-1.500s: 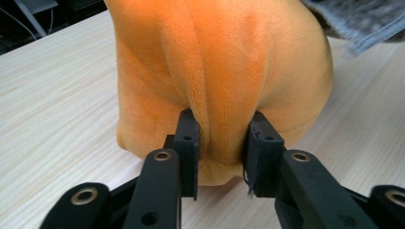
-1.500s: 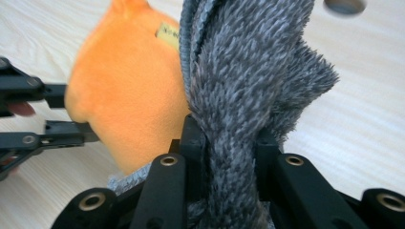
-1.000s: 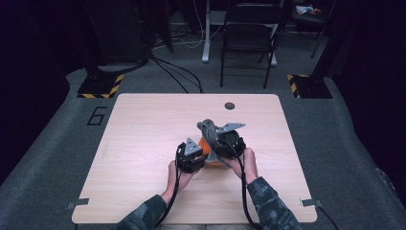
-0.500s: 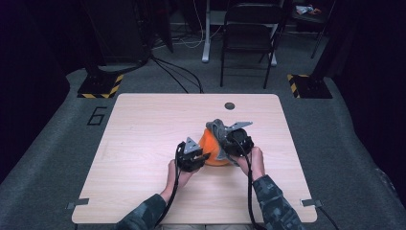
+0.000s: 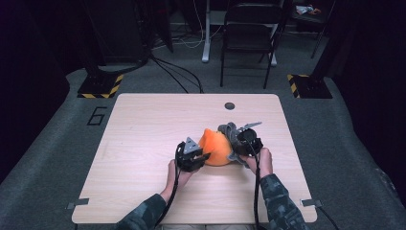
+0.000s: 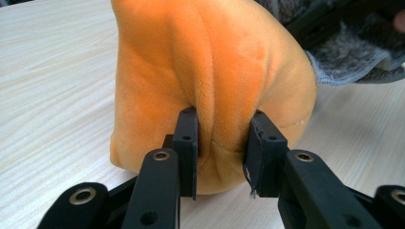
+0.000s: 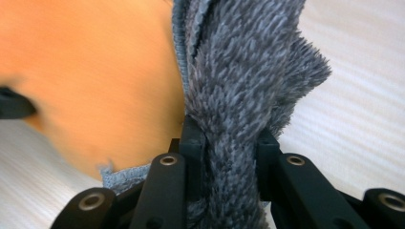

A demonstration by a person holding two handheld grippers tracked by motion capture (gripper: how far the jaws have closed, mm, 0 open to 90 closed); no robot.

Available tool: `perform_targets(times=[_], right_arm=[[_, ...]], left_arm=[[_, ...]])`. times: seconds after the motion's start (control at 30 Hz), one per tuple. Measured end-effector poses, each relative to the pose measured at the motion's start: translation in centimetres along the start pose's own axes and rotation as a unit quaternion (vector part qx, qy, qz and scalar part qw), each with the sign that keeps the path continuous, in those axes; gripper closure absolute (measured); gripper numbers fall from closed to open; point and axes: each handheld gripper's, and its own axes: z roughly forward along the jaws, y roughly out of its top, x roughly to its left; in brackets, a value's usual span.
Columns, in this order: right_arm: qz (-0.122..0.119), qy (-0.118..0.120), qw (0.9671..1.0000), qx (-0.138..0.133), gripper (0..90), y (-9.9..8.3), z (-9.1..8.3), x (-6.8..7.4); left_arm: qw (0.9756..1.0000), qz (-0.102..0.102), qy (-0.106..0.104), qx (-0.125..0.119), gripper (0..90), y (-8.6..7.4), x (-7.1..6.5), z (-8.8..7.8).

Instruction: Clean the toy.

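An orange plush cushion (image 5: 215, 147) lies on the wooden table (image 5: 143, 124), near the middle of its front half. A grey fuzzy cover (image 5: 229, 130) hangs off the cushion's right side. My left gripper (image 5: 203, 155) is at the cushion's left, shut on a fold of the orange plush (image 6: 215, 62); the pads (image 6: 187, 138) pinch it from both sides. My right gripper (image 5: 234, 143) is shut on a bunched ridge of the grey cover (image 7: 243, 71), with the orange plush (image 7: 86, 71) to its left. The grey cover (image 6: 344, 52) also shows behind the cushion in the left gripper view.
A small dark round grommet (image 5: 230, 106) sits near the table's far edge. A black chair (image 5: 249, 28) and cables stand on the floor beyond it. Two yellow-black striped blocks (image 5: 100, 88) flank the far corners. The table's left half is bare wood.
My right gripper has moved to the right and lower with the grey cover, and more of the orange cushion now shows. The left hand has stayed put.
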Motion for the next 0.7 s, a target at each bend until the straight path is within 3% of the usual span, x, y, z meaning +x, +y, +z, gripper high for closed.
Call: perform_targets(times=[0.33,0.43,0.57,0.7], right_arm=[[0.023,0.003,0.9980,0.059,72.7,-1.7,3.2,-1.8],[0.025,-0.004,0.9987,0.045,72.9,-1.4,2.4,-2.0],[0.032,0.003,0.9995,-0.005,73.0,-0.3,-0.3,-2.1],[0.023,0.032,0.9975,-0.058,72.9,1.1,-2.9,-0.6]], left_arm=[[1.0000,-0.007,0.001,-0.003,68.9,-0.2,0.4,-0.1],[1.0000,-0.006,0.001,-0.004,69.0,-0.2,0.3,-0.1],[1.0000,-0.006,0.002,-0.005,68.8,-0.2,0.1,-0.1],[0.9999,-0.001,0.005,-0.009,68.6,-0.1,-0.2,0.0]])
